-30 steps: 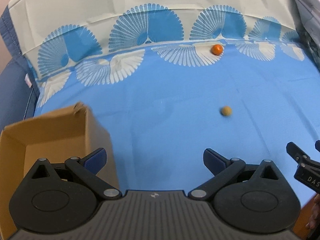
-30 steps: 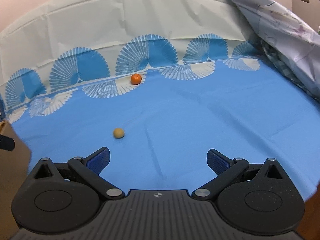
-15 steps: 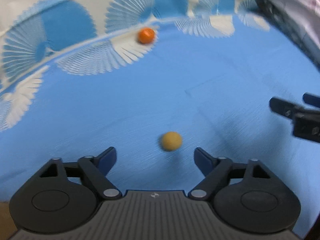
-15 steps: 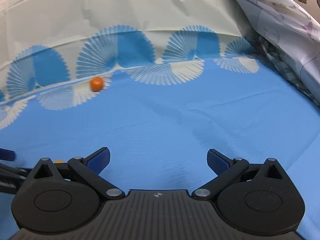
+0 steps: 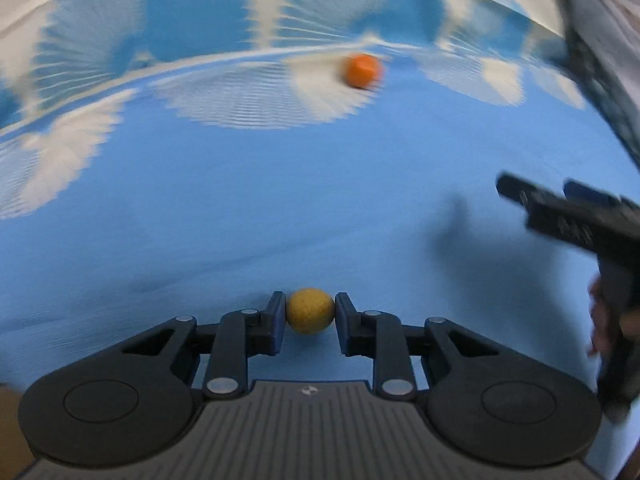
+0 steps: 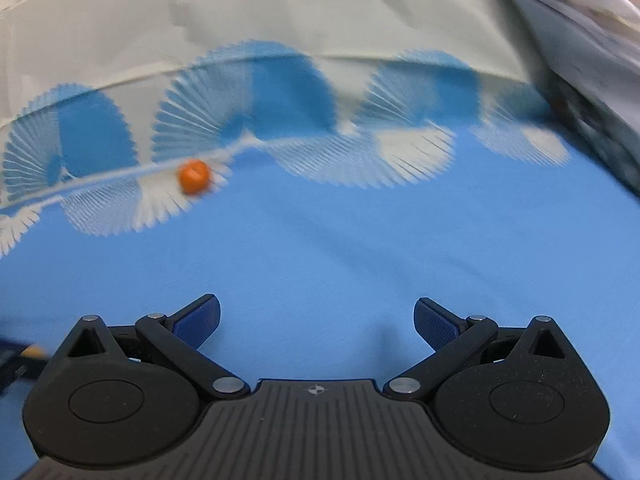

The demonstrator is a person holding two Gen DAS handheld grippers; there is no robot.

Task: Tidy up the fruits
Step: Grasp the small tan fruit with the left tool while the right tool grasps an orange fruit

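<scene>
the left gripper [image 5: 311,312] has come down from beside the cardboard box, now gone from its view, to the yellow fruit [image 5: 310,310]. its jaws have just been closing and now press the fruit from both sides. the right gripper [image 6: 317,318], jaws wide, has swung rightward; the orange fruit [image 6: 194,176] now sits far ahead to its left.

The orange fruit [image 5: 362,70] is smeared by motion blur in both wrist views, so its skin and stem end cannot be made out; the fan pattern of the blue sheet [image 5: 280,208] around it is streaked too. In the left wrist view the right gripper [image 5: 560,216] is blurred and cut off by the right edge, as is the hand [image 5: 600,320] holding it. A brown patch [image 5: 10,420] at the lower left edge is too cropped to identify
</scene>
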